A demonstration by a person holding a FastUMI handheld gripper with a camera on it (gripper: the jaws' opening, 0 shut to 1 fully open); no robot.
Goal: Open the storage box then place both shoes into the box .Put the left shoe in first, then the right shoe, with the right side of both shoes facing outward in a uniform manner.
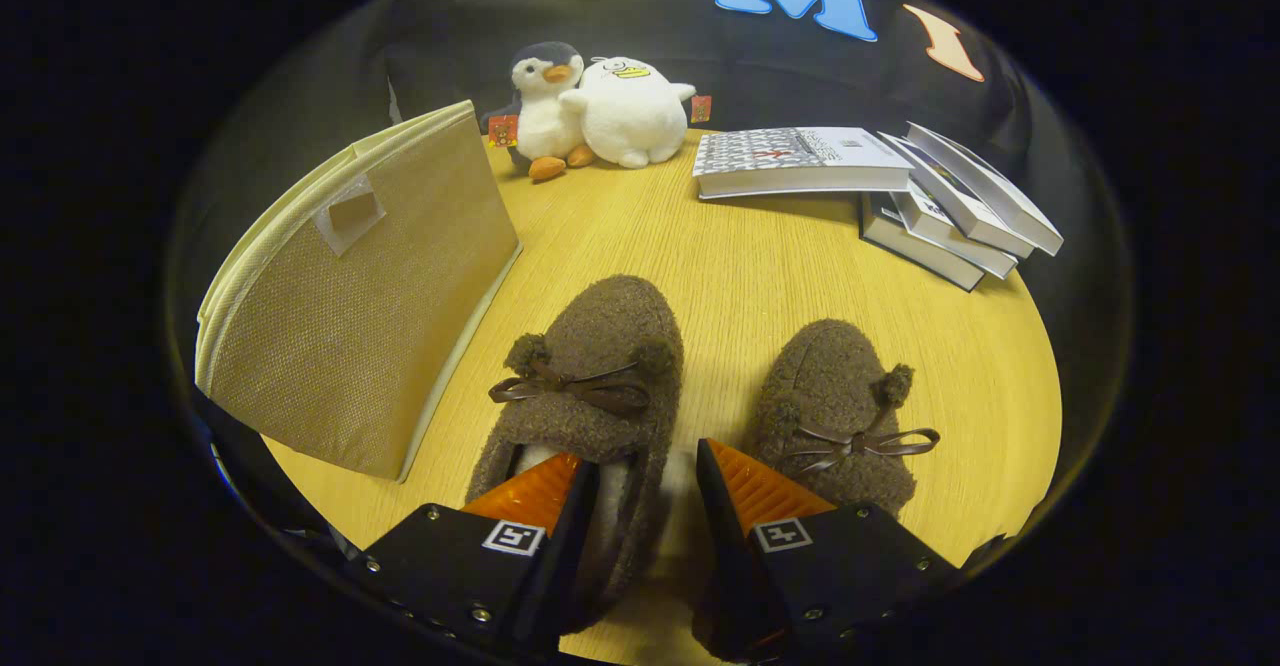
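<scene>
On the left of the round pale wood-grain desk (pixel 760 276) stands the beige woven-fabric storage box (pixel 370 286), closed, with a small fabric pull tab on its broad face. It leans away from the shoes, and its near lower corner sits just beside the left fuzzy brown slipper. Behind it, at the far edge of the desk, a grey-and-white plush penguin (pixel 545 106) touches a white round plush bird (pixel 630 111).

The left brown fleece slipper (pixel 590 366) lies flat with its toe pointing away from the tongs and its long axis running straight ahead; a thin dark brown ribbon bow and two pompoms cross its top. Its heel opening, with a pale lining, is partly hidden behind the tongs (pixel 645 476), which stand apart: one finger sits over the slipper's opening, the other just outside its right wall, so the wall lies between them. Whether they press on it cannot be told.

The right matching brown fleece slipper (pixel 835 396) lies just beside, toe pointing ahead and tilted slightly leftward, its heel covered by the right finger.

Farther right, beyond the slippers, lie a flat white book (pixel 795 161) and a fanned stack of dark-covered books (pixel 960 216).
</scene>
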